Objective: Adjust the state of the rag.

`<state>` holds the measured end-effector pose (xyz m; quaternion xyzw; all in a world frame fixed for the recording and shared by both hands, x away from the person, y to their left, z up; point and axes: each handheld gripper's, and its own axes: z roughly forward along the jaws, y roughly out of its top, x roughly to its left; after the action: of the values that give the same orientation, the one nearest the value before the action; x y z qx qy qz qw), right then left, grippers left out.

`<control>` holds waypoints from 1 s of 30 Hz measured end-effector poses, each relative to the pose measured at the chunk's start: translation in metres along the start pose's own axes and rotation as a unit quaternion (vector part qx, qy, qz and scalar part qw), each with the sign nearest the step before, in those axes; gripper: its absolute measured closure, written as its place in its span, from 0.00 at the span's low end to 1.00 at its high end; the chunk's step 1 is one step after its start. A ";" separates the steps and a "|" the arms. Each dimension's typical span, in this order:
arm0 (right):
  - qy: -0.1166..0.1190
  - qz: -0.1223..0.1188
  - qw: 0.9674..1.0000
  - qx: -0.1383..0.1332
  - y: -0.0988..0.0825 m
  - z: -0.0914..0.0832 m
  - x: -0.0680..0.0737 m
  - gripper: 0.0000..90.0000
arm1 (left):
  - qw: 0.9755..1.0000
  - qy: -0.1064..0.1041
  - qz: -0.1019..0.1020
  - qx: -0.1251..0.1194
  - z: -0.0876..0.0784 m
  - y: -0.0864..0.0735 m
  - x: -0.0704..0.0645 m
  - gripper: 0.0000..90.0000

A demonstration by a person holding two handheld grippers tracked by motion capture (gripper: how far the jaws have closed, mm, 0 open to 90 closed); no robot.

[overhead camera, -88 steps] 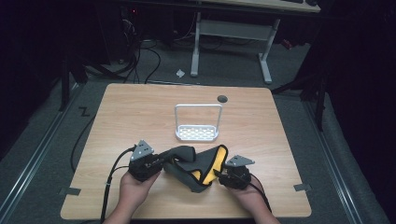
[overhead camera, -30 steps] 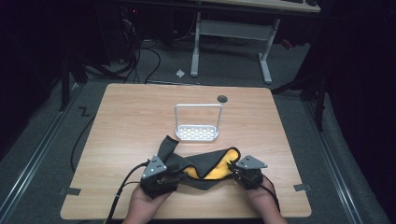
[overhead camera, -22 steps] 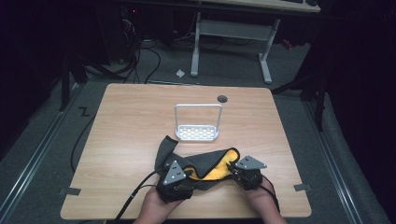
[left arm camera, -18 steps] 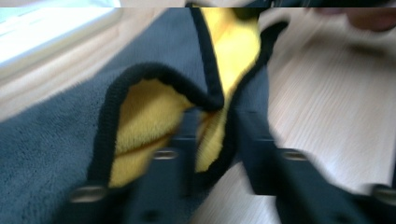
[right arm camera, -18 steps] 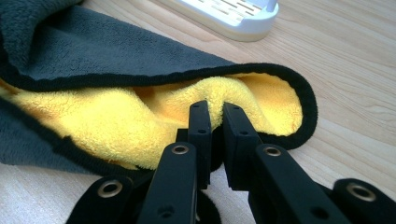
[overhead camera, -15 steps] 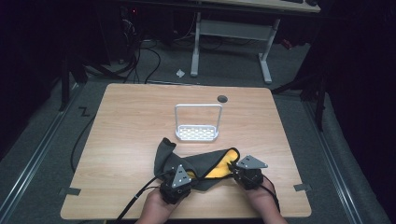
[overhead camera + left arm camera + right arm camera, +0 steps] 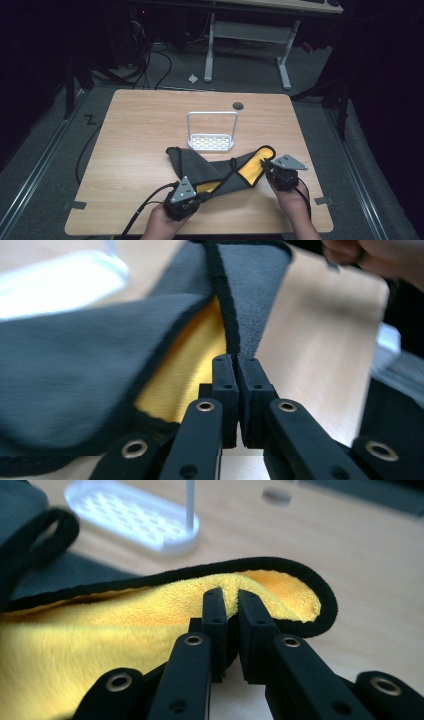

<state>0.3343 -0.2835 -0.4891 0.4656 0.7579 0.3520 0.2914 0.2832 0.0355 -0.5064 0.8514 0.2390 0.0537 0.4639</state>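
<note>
Both grippers pinch the grey and yellow cloth (image 7: 220, 172) near the front of the table (image 7: 140, 130), and the left gripper (image 7: 192, 200) has slid right toward the right gripper (image 7: 272, 170), so the person may be folding it

The right tongs (image 7: 227, 602) pinch the black-edged yellow cloth (image 7: 150, 610) at its curled rim — jaws nearly together. Behind it on the desk (image 7: 350, 555) stands a white perforated tray (image 7: 130, 517).
</note>
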 end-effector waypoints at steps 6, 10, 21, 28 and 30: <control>-0.002 0.012 0.999 0.050 -0.015 0.019 -0.006 0.83 | 0.999 -0.030 -0.015 0.022 0.016 -0.006 -0.003 0.76; -0.002 0.037 0.999 0.021 -0.014 0.005 -0.012 0.68 | 0.999 0.000 -0.024 -0.022 -0.004 0.000 0.009 0.61; 0.085 0.015 0.994 0.059 -0.031 -0.015 0.031 0.90 | 0.973 0.186 -0.123 -0.058 -0.044 0.004 0.138 0.64; 0.059 -0.024 0.992 0.104 -0.036 -0.005 0.036 1.00 | 0.977 0.156 -0.145 0.019 -0.022 -0.013 0.151 0.97; 0.053 -0.023 0.993 0.104 -0.037 -0.005 0.031 1.00 | 0.980 0.141 -0.135 0.026 -0.023 -0.018 0.139 1.00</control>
<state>0.2996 -0.2679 -0.5192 0.4561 0.8155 0.2889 0.2086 0.3920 0.1250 -0.5265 0.8070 0.4163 0.1040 0.4057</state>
